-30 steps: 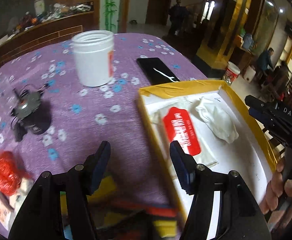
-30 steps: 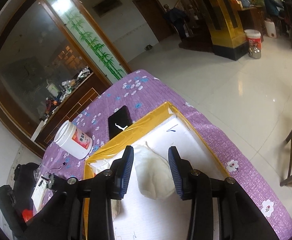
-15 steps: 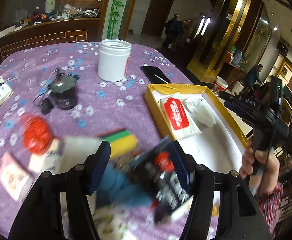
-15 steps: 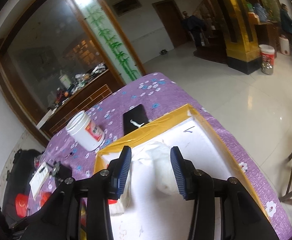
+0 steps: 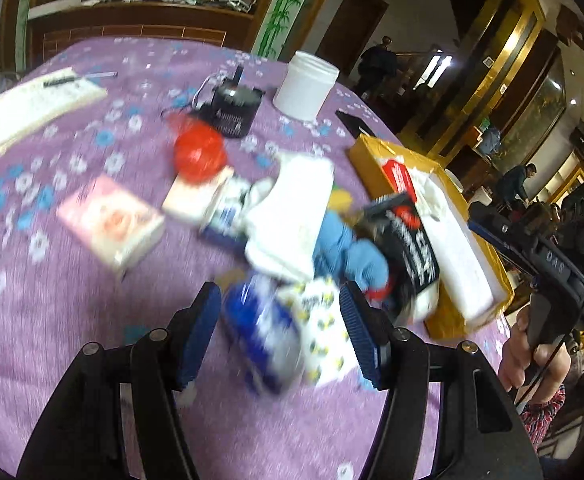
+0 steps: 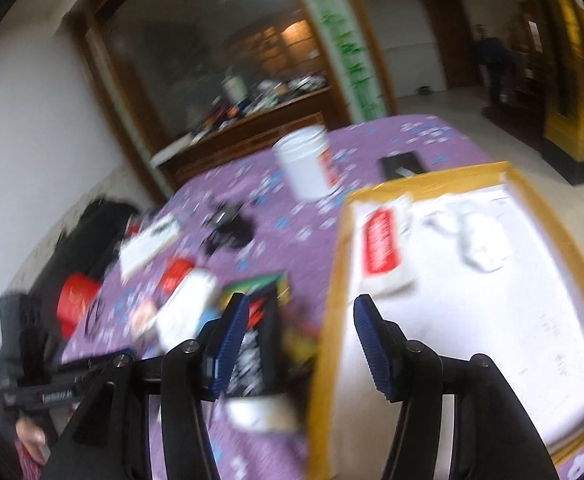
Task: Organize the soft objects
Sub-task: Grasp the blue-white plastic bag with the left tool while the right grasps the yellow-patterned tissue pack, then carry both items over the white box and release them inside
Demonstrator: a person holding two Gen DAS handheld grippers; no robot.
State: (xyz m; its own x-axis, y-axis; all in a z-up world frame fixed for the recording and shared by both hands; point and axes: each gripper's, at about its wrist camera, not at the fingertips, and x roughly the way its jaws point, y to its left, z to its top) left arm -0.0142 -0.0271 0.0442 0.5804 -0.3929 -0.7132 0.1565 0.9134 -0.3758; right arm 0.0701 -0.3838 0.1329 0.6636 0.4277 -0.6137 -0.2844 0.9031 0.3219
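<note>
While both frames are blurred, the yellow-rimmed box (image 6: 423, 180) holds 2 soft things: 1 red-labelled wipes pack (image 6: 381, 246) & 1 white cloth (image 6: 477, 236). Just left of the box lies a pile: 1 blue cloth (image 5: 351, 248), 1 white towel (image 5: 292, 216), 1 black packet (image 5: 411, 240). Left gripper (image 5: 280, 336) wide open over the pile's near edge, nothing held. Right gripper (image 6: 297, 344) wide open astride the box's left wall, empty.

Left gripper (image 5: 280, 312) jaws spread above blurred blue-and-white packet (image 5: 268, 336), soft pile beside yellow-rimmed tray (image 5: 375, 160), purple tablecloth (image 5: 72, 320)
</note>
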